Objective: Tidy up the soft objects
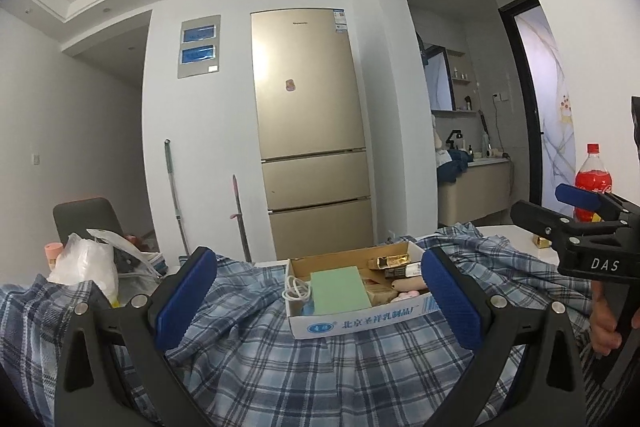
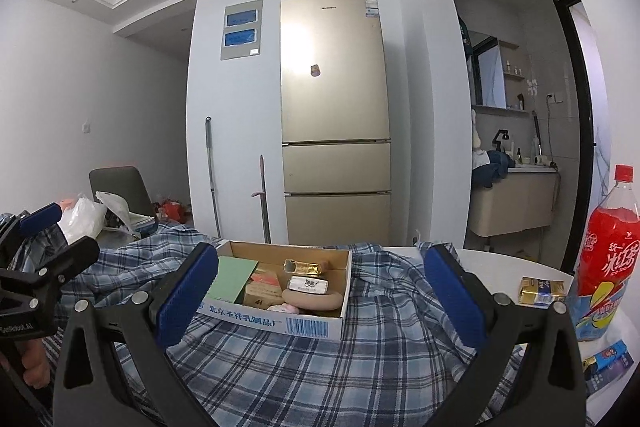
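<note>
A blue plaid shirt [image 1: 320,371] [image 2: 320,359] lies crumpled across the white table. On top of it sits an open cardboard box [image 1: 360,321] [image 2: 280,323] holding a green card, a white cable, small packets and a tan soft roll [image 2: 314,299]. My left gripper [image 1: 320,299] hovers open just above the shirt, its blue pads either side of the box. My right gripper [image 2: 320,291] is open too, framing the same box from the right; it also appears at the right edge of the left wrist view [image 1: 576,203]. Nothing is held.
A red soda bottle [image 2: 608,259] and a gold packet [image 2: 542,291] stand on the white table [image 2: 500,259] at the right. White plastic bags [image 1: 86,263] and a grey chair [image 1: 88,219] are at the left. A fridge [image 1: 312,131] stands behind.
</note>
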`<state>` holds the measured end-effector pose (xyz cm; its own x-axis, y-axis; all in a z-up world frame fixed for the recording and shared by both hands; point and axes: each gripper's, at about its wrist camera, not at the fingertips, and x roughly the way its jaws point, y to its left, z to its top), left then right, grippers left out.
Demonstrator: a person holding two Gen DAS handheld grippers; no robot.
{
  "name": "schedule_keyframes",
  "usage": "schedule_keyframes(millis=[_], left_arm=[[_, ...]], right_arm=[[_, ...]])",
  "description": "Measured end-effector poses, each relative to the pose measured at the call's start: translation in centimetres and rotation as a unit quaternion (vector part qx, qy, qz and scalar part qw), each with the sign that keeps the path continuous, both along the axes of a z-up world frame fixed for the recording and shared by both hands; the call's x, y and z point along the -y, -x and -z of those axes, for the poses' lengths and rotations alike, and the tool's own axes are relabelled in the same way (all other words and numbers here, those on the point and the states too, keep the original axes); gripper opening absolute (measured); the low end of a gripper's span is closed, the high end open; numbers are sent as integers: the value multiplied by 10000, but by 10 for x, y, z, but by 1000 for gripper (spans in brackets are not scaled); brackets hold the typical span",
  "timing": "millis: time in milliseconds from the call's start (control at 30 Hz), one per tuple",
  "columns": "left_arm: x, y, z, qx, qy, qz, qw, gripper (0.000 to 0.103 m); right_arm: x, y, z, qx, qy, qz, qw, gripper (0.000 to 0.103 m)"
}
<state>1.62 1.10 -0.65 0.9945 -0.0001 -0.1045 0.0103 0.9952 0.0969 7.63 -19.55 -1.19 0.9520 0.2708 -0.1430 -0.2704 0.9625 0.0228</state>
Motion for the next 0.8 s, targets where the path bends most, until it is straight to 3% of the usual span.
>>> schedule_keyframes(millis=[800], left_arm=[[-9,-8,-1,-187,194,-180,9995,103]], right_arm=[[1,-1,0,-94,24,57,9999,103]])
